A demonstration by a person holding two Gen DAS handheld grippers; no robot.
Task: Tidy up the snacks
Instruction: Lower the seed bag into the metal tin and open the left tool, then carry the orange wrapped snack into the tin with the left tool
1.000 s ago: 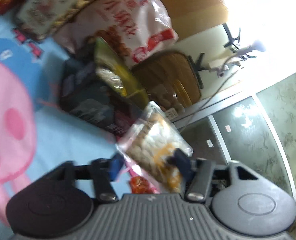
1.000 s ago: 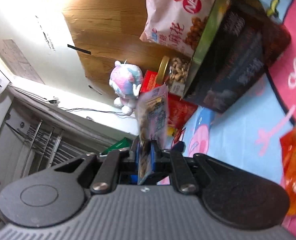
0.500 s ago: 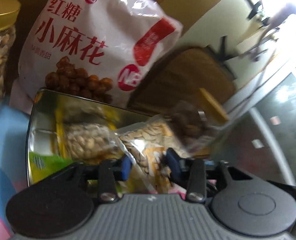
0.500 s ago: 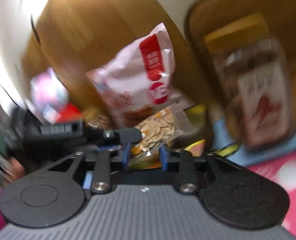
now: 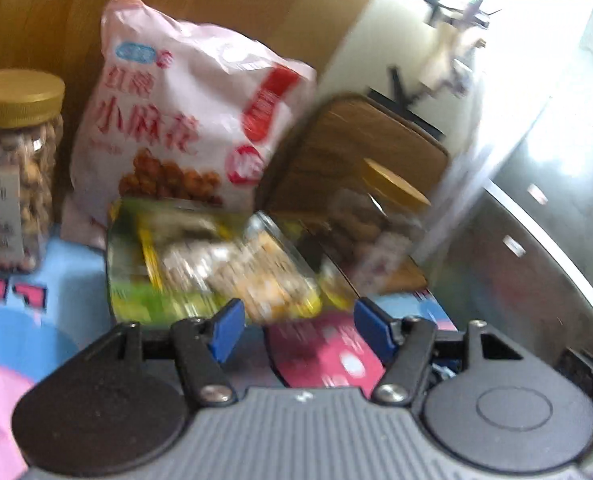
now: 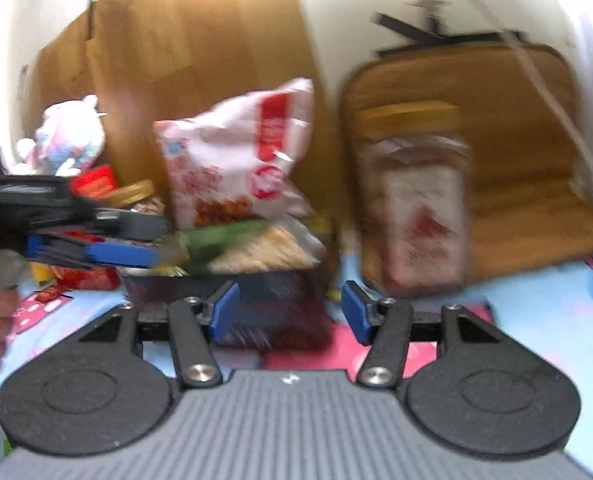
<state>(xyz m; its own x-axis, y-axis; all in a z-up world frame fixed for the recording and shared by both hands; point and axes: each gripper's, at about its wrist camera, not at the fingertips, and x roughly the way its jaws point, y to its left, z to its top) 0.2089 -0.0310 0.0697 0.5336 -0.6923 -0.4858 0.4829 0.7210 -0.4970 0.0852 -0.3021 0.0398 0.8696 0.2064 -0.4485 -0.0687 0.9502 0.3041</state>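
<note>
A dark open box (image 6: 256, 300) with a shiny inside (image 5: 136, 272) stands on the cartoon mat. Clear packets of seeds (image 5: 264, 280) lie in it, also seen in the right wrist view (image 6: 268, 252). My left gripper (image 5: 296, 330) is open and empty just in front of the box; it also shows from the side in the right wrist view (image 6: 120, 254). My right gripper (image 6: 290, 316) is open and empty, facing the box. Both views are blurred.
A pink-and-white snack bag (image 5: 184, 132) leans behind the box. A gold-lidded nut jar (image 5: 12, 168) stands left, another jar (image 6: 412, 208) right before a brown chair cushion (image 6: 516, 184). A plush toy (image 6: 72, 136) and red packets (image 6: 96, 184) sit far left.
Both grippers held seed packets earlier; the packets now lie in the box and both grippers have opened and drawn back a little.
</note>
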